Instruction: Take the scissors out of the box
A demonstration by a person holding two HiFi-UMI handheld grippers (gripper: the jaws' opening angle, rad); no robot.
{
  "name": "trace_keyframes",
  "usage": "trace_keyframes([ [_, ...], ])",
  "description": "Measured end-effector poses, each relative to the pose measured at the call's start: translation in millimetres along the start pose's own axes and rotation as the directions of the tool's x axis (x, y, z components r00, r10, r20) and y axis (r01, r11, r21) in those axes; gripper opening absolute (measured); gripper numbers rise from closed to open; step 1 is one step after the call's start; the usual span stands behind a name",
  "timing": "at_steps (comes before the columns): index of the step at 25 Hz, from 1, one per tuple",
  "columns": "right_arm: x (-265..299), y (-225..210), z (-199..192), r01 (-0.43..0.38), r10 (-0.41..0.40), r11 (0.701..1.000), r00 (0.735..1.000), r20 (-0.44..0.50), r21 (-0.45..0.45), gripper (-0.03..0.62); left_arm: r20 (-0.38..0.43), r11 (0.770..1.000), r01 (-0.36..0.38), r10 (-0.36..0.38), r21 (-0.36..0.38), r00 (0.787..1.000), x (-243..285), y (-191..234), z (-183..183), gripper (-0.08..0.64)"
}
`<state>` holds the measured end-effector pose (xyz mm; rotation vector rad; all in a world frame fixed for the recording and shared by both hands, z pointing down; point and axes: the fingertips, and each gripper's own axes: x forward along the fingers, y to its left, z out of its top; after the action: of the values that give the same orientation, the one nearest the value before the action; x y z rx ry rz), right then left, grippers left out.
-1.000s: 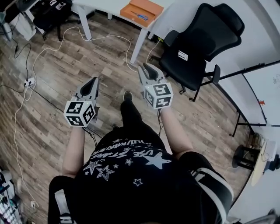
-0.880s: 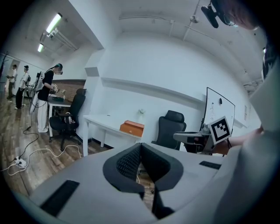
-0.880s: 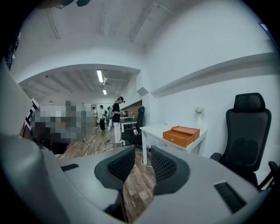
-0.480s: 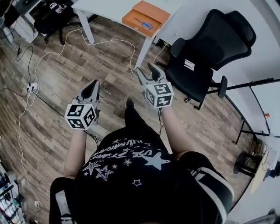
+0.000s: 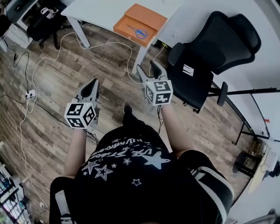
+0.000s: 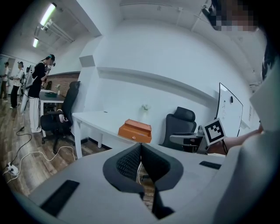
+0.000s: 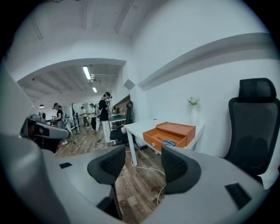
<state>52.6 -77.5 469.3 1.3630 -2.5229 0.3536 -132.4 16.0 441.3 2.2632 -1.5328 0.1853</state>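
The white table (image 5: 99, 11) stands far ahead of us. The orange box (image 5: 146, 16) sits at its near right corner, drawer pulled out toward us. Our right gripper (image 5: 146, 69) has just opened its jaws wide, with nothing between them, and it is nearer the box than our left gripper (image 5: 92, 84), whose jaws are pressed together and empty. The scissors (image 5: 139, 33) lie in the drawer, well beyond both grippers, long axis across our reach and blue handles to the right.
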Motion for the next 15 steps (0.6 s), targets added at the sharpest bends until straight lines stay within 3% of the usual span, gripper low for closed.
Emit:
trace_keyframes([
  [8, 43.1, -72.8, 9.7, -0.016, 0.017, 0.997, 1.0, -0.008, 0.08, 0.232, -0.007, 1.0, -0.002, 0.002, 0.022, 1.0, 79.7, -7.0, 27.2, 0.018],
  [15, 67.2, -104.1, 15.2, -0.059, 0.062, 0.992, 0.998, -0.022, 0.109, 0.232, 0.015, 0.999, -0.011, 0.01, 0.044, 1.0, 120.7, -6.3, 52.8, 0.018],
])
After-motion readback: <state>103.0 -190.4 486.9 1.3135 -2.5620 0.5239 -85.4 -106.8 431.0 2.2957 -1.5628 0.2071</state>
